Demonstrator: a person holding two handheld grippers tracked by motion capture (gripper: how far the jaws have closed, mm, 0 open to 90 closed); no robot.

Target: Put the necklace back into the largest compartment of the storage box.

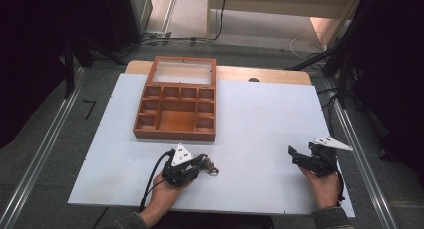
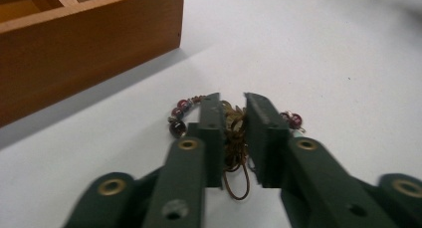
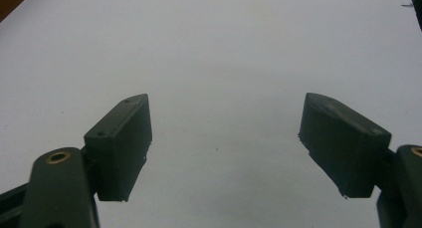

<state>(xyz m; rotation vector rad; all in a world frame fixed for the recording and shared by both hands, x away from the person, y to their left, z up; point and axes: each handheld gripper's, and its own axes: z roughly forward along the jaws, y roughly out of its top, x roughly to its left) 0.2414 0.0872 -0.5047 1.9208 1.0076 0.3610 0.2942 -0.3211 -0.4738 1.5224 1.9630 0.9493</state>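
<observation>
A white tabletop (image 1: 260,119) fills a dim workspace edged by grey floor and metal rails. At the near left, the left gripper (image 2: 233,116) is lowered onto a small beaded bracelet of dark red beads and brownish wire (image 2: 234,138), its jaws drawn in narrow around the tangled middle, beads spilling out on both sides. The piece still appears to rest on the surface, so whether the grip is firm cannot be told. At the near right, well apart, the right gripper (image 3: 224,138) hangs over bare white board with its jaws spread wide and nothing between them. The bracelet lies bunched, its long axis running roughly crosswise to the jaws, left to right in the left gripper view. Farther off, just beyond the left gripper, sits an open brown wooden compartment box (image 1: 175,134) with its glazed lid (image 1: 183,71) lying back. Every compartment looks empty, so any stowing seems yet to begin.
</observation>
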